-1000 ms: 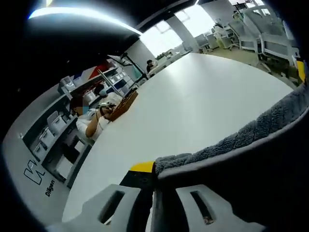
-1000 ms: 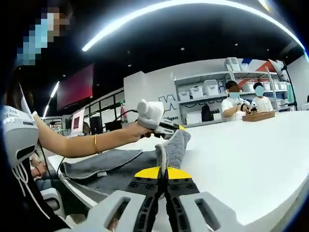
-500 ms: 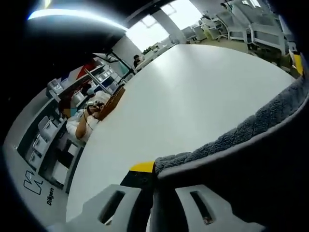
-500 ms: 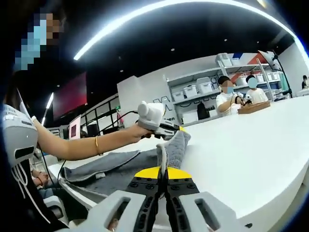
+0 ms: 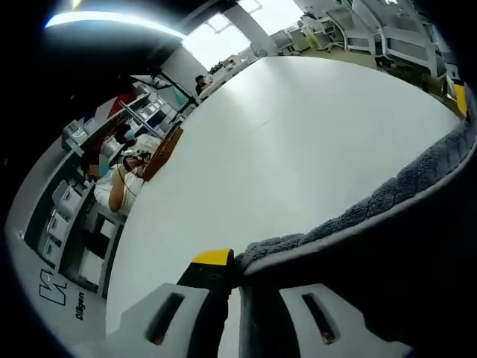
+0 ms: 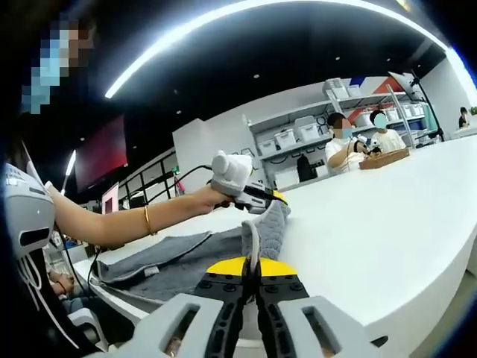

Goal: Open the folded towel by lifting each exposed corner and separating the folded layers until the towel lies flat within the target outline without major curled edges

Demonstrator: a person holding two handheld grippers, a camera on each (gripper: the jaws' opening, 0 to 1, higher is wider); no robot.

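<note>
The grey towel hangs stretched between both grippers above the white table. In the right gripper view my right gripper is shut on a towel corner, whose edge rises just ahead of the yellow-tipped jaws. Farther off, the left gripper pinches the other corner, held by a person's hand with a gold bracelet. In the left gripper view my left gripper is shut on the towel's fluffy edge, which runs up to the right; the dark underside covers the lower right.
The white table stretches wide ahead. Two seated people work at a wooden tray at the far side. Shelves with white bins line the back wall. The person's arm reaches in from the left.
Both cameras shifted slightly; the far people and shelves slid across each view. The towel stays gripped and stretched between both grippers.
</note>
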